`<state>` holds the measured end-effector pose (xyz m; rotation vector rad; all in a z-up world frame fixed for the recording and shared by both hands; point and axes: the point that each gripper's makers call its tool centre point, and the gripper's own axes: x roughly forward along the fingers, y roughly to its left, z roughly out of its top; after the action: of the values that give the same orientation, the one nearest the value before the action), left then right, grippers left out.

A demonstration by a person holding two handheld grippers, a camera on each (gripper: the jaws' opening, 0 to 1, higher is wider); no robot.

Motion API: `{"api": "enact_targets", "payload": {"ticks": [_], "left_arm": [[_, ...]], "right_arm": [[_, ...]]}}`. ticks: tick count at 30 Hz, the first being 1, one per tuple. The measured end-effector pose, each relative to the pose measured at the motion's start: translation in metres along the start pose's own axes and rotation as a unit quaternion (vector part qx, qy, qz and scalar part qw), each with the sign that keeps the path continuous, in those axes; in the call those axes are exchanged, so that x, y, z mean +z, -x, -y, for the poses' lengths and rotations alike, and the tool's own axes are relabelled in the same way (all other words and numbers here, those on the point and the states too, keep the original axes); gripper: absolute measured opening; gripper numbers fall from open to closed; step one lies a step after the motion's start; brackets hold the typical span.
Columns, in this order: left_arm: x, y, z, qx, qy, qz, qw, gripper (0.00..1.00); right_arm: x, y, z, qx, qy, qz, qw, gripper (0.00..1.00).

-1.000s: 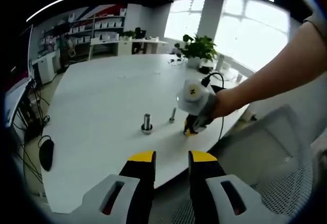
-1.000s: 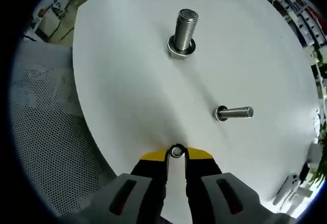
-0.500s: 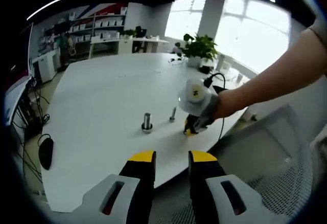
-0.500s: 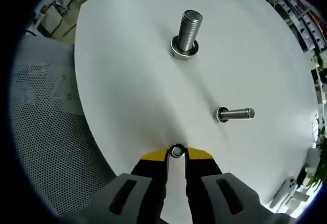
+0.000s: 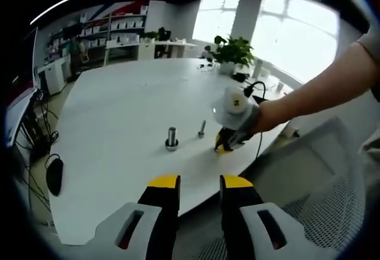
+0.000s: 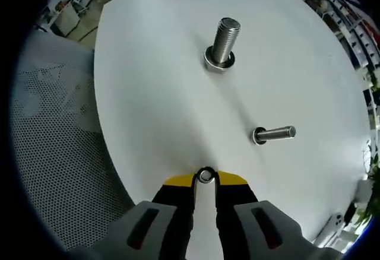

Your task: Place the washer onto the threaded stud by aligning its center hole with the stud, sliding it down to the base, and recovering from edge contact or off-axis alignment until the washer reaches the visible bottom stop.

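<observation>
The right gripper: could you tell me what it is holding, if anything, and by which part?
The right gripper pinches a small washer by its outer rim between its yellow fingertips, hole facing the camera.

A small silvery washer (image 6: 205, 176) is pinched on edge between the yellow tips of the right gripper (image 6: 205, 178) just above the white desk (image 6: 154, 111), well apart from the slimmer threaded stud (image 6: 274, 133) and the thicker stud (image 6: 223, 41) beyond.
</observation>
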<state>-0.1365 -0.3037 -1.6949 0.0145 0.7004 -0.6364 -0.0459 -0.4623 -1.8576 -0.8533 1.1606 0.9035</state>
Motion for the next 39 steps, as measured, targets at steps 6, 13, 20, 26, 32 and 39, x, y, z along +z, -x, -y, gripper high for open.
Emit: {"api": "enact_targets", "payload": {"ticks": [6,13,20,26,32,39], "left_arm": [[0.001,0.003,-0.005,0.012,0.007,0.007,0.9999,0.24],[-0.005,0.001,-0.006,0.019,0.002,-0.011,0.9998,0.25],[-0.006,0.000,-0.002,0.008,0.004,-0.012,0.9999,0.27],[-0.006,-0.001,-0.003,0.004,0.006,-0.017,0.9998,0.28],[0.002,0.003,-0.008,0.017,0.011,0.009,0.9997,0.27],[-0.001,0.001,-0.004,0.009,0.007,0.002,0.9999,0.27]], "right_arm": [[0.001,0.000,0.000,0.008,-0.001,-0.016,0.9998,0.15],[0.000,0.001,0.000,0.013,0.010,-0.007,0.9998,0.15],[0.001,0.001,-0.002,0.013,0.042,-0.009,0.9990,0.15],[0.002,-0.001,0.000,0.016,0.020,-0.002,0.9997,0.15],[0.002,0.001,-0.001,0.016,0.024,-0.022,0.9993,0.15],[0.001,0.001,-0.001,0.010,0.027,-0.007,0.9995,0.15]]}}
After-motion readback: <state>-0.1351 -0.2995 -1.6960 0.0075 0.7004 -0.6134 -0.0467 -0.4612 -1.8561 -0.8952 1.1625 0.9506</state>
